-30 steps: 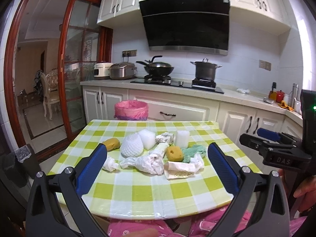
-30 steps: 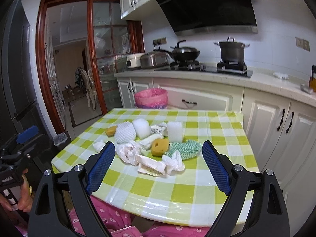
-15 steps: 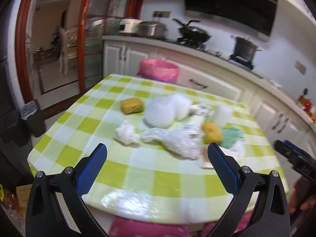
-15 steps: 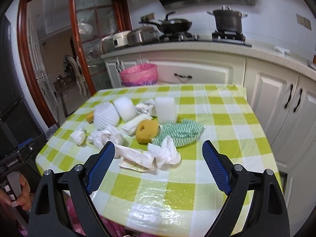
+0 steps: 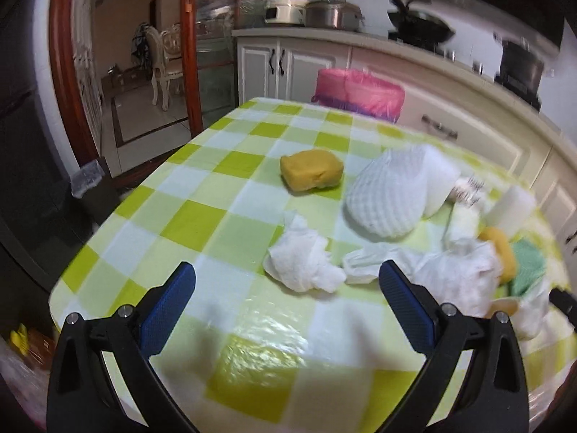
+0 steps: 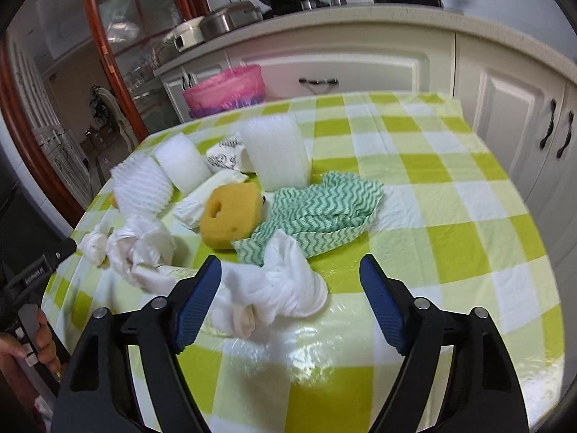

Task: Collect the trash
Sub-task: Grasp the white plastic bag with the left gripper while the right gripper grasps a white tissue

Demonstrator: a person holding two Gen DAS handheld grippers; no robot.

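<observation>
Crumpled tissue (image 6: 285, 288) lies on the worktop (image 6: 450, 238), just ahead of the right gripper (image 6: 290, 288), whose spread jaws are closing, pads not yet touching; left gripper (image 5: 286, 299) spread, empty; tissue looks light, soft; pinch its bunched middle.

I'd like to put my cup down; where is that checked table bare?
Bare cloth lies right of the green cloth, toward the white cabinets, and left of the yellow sponge block, toward the doorway. The middle is crowded around the crumpled tissue.

Green-and-white checked tablecloth (image 6: 450, 198), yellow sponge (image 6: 230, 216), green zigzag cloth (image 6: 324, 209), pink bin (image 6: 227, 86).
</observation>
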